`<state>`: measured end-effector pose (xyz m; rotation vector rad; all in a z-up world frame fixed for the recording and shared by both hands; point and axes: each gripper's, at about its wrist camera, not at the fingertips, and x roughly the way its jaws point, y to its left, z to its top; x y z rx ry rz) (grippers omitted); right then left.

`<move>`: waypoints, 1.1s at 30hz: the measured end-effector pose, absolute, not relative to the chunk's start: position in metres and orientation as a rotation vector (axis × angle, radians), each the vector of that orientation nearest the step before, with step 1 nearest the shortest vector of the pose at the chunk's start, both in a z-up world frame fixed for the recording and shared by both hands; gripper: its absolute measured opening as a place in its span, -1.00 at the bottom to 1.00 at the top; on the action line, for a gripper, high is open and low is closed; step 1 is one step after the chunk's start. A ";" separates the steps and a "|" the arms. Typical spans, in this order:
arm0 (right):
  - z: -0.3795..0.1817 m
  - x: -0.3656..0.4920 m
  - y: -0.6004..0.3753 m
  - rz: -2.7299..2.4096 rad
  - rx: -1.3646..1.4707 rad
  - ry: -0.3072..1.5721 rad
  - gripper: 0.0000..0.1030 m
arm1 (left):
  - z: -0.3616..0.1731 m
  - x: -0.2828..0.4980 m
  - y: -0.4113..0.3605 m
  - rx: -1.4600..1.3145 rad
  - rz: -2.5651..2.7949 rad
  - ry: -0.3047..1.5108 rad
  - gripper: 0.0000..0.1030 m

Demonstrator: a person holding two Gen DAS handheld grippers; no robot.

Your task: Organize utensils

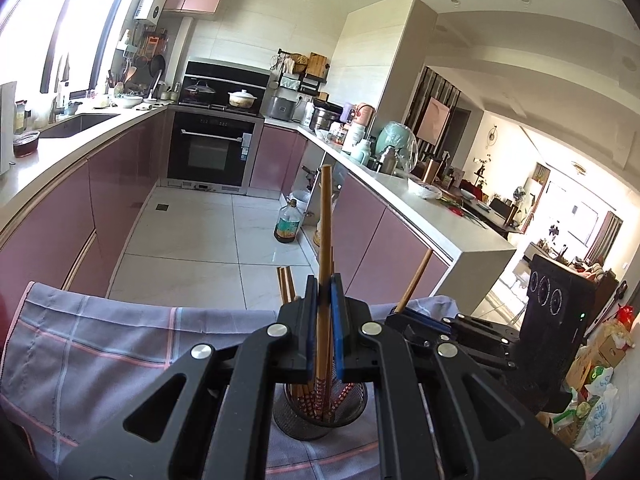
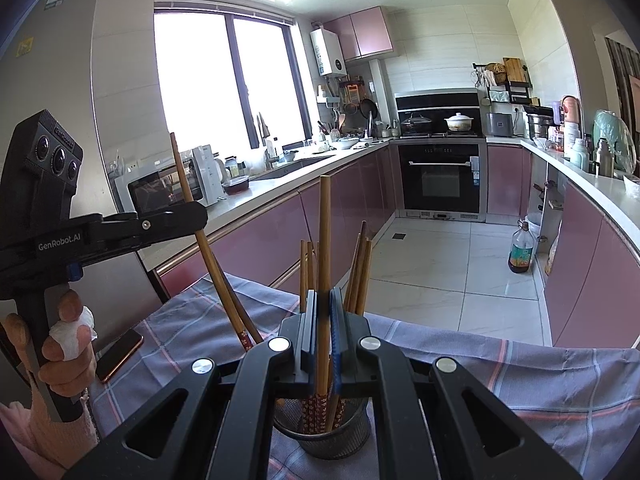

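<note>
A: So, what lies on the checked cloth (image 2: 520, 380)?

B: A mesh holder (image 2: 334, 436) near its front edge, full of chopsticks (image 2: 360, 272).

A: And the grippers?

B: Left gripper (image 1: 324, 292) and right gripper (image 2: 323, 304) are each clamped tight on one chopstick above the holder. Lower each straight in, releasing only once the tip is inside.

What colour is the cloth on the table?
The cloth is greyish purple with pink and pale checked lines, seen best in the right wrist view.
</note>
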<state>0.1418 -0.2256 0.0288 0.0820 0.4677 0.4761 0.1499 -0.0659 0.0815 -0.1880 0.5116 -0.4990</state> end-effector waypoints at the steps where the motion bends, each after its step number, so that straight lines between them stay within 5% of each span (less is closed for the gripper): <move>1: 0.029 0.142 -0.226 0.476 0.084 0.470 -0.90 | 0.079 0.151 -0.069 -0.175 -0.498 0.522 -0.86; 33: 0.010 0.159 -0.205 0.472 0.060 0.552 -0.87 | -0.004 0.192 -0.095 -0.022 -0.436 0.736 -0.75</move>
